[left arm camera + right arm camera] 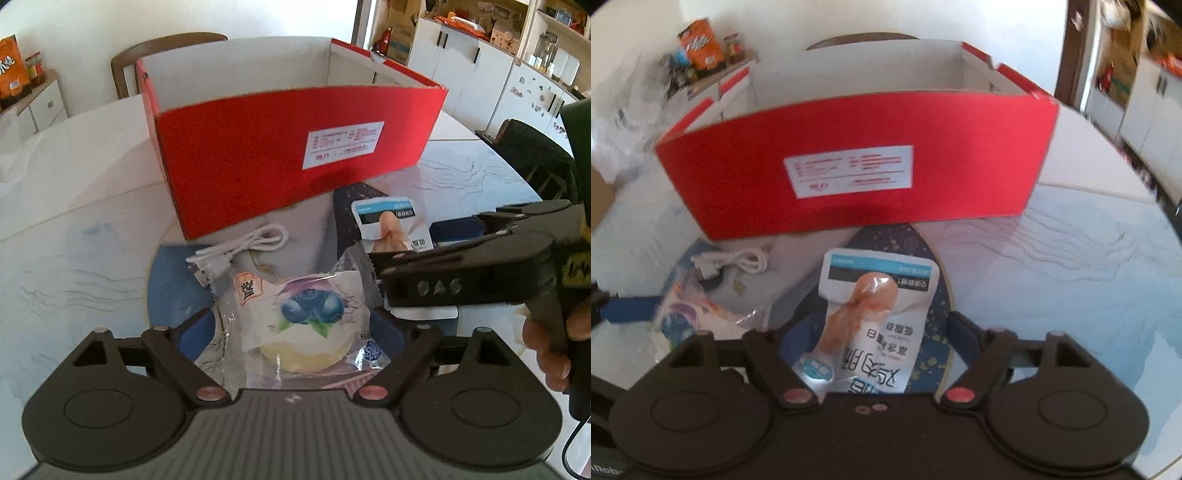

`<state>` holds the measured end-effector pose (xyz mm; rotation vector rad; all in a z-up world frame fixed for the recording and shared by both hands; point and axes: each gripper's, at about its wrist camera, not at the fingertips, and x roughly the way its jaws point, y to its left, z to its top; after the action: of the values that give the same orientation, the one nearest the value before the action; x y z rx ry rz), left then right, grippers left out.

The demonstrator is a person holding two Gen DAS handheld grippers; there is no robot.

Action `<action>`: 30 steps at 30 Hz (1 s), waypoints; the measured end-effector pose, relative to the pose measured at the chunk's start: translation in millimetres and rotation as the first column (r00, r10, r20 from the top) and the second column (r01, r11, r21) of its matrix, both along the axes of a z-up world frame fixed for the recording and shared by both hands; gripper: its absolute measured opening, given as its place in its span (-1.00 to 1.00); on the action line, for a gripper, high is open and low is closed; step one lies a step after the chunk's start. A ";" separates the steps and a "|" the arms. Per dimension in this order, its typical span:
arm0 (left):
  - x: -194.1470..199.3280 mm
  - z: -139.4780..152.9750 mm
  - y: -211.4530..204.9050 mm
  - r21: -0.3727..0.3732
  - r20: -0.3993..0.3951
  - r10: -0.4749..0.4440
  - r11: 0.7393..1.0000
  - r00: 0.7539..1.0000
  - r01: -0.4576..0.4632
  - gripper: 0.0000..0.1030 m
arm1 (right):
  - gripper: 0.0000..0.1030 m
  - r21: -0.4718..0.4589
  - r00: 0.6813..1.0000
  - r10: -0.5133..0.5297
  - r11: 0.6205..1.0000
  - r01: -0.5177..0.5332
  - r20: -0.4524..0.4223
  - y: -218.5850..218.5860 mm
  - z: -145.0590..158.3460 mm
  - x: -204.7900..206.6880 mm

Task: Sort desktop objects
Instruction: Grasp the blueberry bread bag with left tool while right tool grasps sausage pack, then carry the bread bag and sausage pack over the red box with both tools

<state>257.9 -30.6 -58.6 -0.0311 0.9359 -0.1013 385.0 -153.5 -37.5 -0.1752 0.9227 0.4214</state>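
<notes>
A red cardboard box [280, 147], open on top, stands on the white table; it also shows in the right wrist view [857, 166]. My left gripper [295, 328] is open around a clear-wrapped blueberry pastry [306, 325] lying in front of the box. My right gripper [875, 332] is open around a white chicken-snack packet [875, 314] that lies on a dark navy speckled item [934, 325]. A white coiled USB cable [236, 251] lies just before the box, left of the packet [388, 221].
The right gripper's black body [469, 269] and the hand holding it sit close to the right of the pastry. A blue mat [170, 280] lies under the items. A chair [162, 51] stands behind the box; cabinets [461, 62] are at the far right.
</notes>
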 end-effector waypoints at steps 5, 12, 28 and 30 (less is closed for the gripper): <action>1.9 -3.5 1.0 -0.015 -0.009 0.002 1.000 1.000 -0.003 0.75 | 0.15 -0.008 0.998 0.063 0.998 -0.062 0.027 9.7 2.8 -5.8; -3.2 0.5 -1.2 -0.043 -0.003 -0.033 0.999 0.999 0.032 0.19 | 0.10 0.000 0.996 0.086 0.996 -0.086 0.030 6.9 4.2 -8.3; -2.2 36.1 12.4 -0.085 0.028 0.015 0.996 1.000 -0.013 0.11 | 0.08 0.046 0.994 0.055 0.997 -0.059 0.093 -18.1 49.8 -9.8; -1.1 45.1 12.8 -0.091 0.039 0.016 0.996 0.999 -0.013 0.11 | 0.08 0.054 0.993 0.055 0.997 -0.061 0.107 -19.8 59.7 -9.0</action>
<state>256.9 -17.8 -13.4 -0.1199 0.8912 -0.1308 376.0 -173.3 22.1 -0.1708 0.8024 0.4871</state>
